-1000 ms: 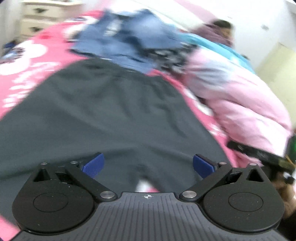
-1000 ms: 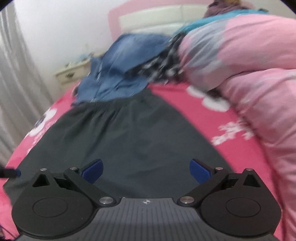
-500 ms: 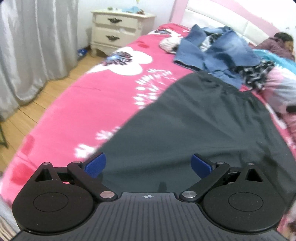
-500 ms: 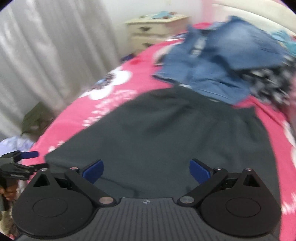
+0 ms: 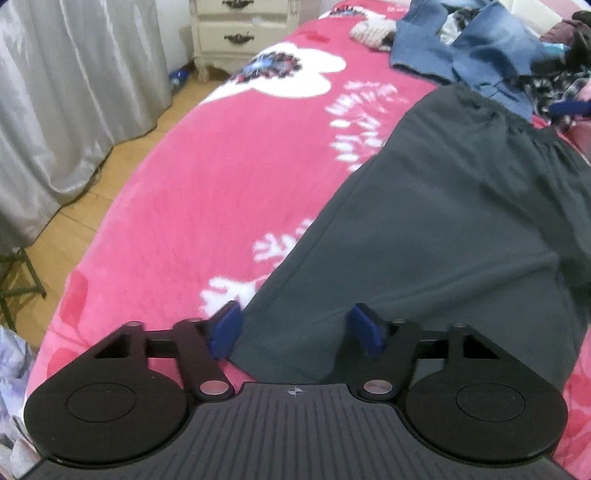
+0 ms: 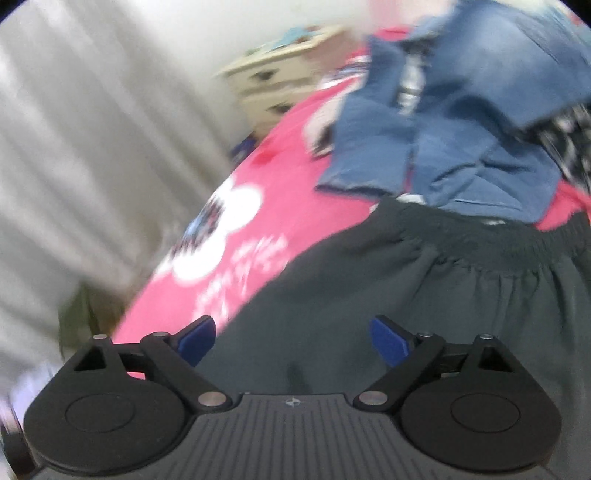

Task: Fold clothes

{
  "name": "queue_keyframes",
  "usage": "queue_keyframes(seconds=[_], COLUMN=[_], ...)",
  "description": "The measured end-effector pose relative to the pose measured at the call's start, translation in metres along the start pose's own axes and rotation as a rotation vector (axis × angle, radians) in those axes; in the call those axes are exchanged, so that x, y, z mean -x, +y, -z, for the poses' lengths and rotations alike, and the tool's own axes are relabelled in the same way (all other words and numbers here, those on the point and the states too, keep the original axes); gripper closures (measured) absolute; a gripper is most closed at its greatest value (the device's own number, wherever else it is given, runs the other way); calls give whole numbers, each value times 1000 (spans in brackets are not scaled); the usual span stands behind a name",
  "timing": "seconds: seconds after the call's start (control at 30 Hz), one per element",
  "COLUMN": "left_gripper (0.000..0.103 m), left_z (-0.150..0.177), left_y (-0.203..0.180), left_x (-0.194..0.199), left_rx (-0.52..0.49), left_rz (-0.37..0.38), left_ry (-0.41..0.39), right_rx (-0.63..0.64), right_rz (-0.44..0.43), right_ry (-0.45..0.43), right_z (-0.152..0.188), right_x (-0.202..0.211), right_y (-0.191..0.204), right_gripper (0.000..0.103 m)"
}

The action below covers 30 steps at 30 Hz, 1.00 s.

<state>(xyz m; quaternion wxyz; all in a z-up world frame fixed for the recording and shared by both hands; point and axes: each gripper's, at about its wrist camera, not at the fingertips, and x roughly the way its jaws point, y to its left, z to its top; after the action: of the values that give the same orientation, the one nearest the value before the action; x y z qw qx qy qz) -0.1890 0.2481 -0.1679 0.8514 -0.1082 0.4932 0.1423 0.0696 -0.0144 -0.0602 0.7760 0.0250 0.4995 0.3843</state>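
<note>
A pink floral bed (image 5: 229, 192) stands beside grey curtains (image 5: 74, 81), a white nightstand (image 5: 240, 29) and wood floor (image 5: 92, 199). Dark shorts (image 5: 443, 229) lie along it, waistband (image 6: 491, 243) toward the denim pile (image 5: 461, 55), hem nearest. Left tongs (image 5: 295, 328) and right tongs (image 6: 291, 339) both gape, released

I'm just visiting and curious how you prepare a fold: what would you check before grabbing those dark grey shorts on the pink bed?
1. Left gripper open: ok.
2. Hem corner of the dark grey shorts between its blue fingers: ok.
3. Right gripper open: ok.
4. Right gripper over the shorts near the elastic waistband: ok, view blurred.
5. Shorts lying flat on the pink bedspread: ok.
6. Denim clothes off the waistband: cannot tell.
</note>
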Motion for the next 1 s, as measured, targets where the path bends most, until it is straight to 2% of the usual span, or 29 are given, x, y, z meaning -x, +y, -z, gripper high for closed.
queue_keyframes(seconds=[0.07, 0.17, 0.23, 0.27, 0.33, 0.43, 0.57, 0.8, 0.83, 0.9, 0.93, 1.0], left_gripper=[46, 53, 69, 74, 91, 103, 103, 103, 103, 103, 103, 102], left_z=[2, 5, 5, 6, 7, 9, 15, 18, 18, 17, 17, 17], left_y=[0, -3, -5, -6, -7, -8, -15, -54, -59, -62, -60, -48], left_x=[-1, 1, 2, 3, 5, 12, 32, 74, 78, 84, 83, 74], left_rx=[-1, -22, -31, -39, -47, -67, -54, -69, -86, -131, -141, -154], left_rz=[-4, -14, -20, -15, 15, 73, 241, 630, 650, 613, 567, 407], left_ry=[6, -3, -11, -14, -13, -22, -11, -39, -49, -81, -99, -109], right_rx=[-103, -151, -154, -160, -200, -257, -305, -184, -185, -242, -266, -305], right_rz=[-22, -18, 10, 28, 57, 99, 118, 183, 183, 171, 165, 158], right_ry=[16, 64, 85, 95, 119, 167, 215, 248, 251, 251, 254, 259], right_z=[-16, -35, -42, -46, -51, -53, -50, -46, -46, -47, -47, -48], right_x=[-11, -40, -63, -75, -99, -133, -161, -173, -172, -169, -169, -168], right_y=[-13, -15, -12, -10, -11, -13, -12, 1, 0, -6, -9, -13], right_gripper=[12, 14, 15, 17, 20, 25, 33, 43, 43, 43, 43, 40])
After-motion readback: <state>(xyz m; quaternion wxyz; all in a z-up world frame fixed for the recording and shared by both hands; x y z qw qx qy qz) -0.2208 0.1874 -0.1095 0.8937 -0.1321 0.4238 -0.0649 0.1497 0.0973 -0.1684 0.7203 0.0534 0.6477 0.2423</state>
